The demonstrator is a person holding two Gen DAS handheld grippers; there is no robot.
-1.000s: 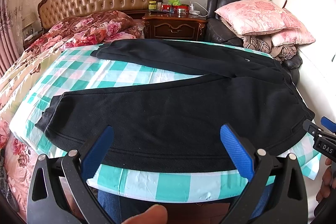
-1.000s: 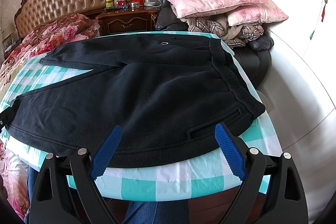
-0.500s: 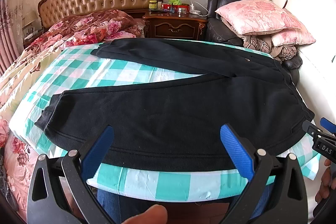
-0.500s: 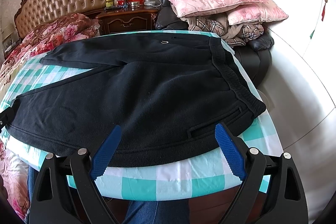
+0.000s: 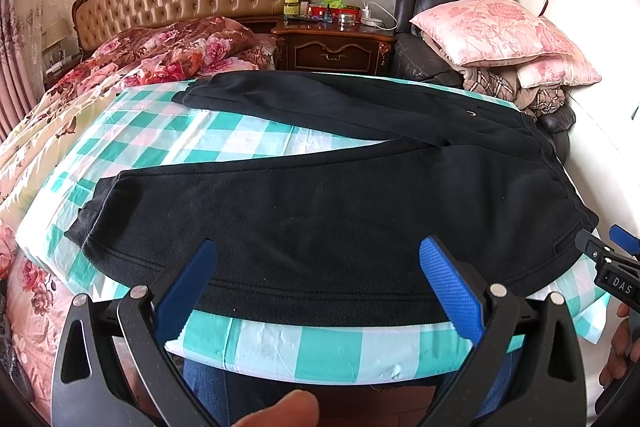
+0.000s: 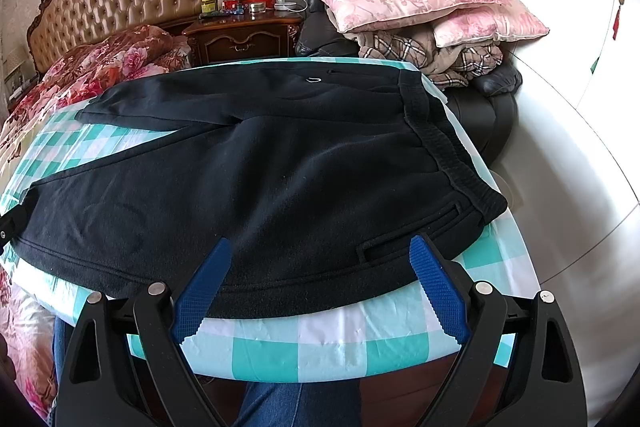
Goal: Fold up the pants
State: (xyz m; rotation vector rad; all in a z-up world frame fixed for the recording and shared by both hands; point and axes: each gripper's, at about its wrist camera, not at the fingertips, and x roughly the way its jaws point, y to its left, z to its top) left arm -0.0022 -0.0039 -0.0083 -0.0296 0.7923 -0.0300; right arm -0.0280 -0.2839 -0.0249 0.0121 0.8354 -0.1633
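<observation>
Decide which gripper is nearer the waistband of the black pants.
Right. The right gripper hangs open at the near hem, beside the waistband. The left gripper, also open, sits further along the near leg toward the cuff.

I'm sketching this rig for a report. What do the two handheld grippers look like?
Both look alike: the left gripper and right gripper have black triangular arms with cut-out openings and silver pivot bolts, tipped with blue ridged pads. In the left view, the right gripper's side carries a label with white "DAS" lettering. No cables show.
</observation>
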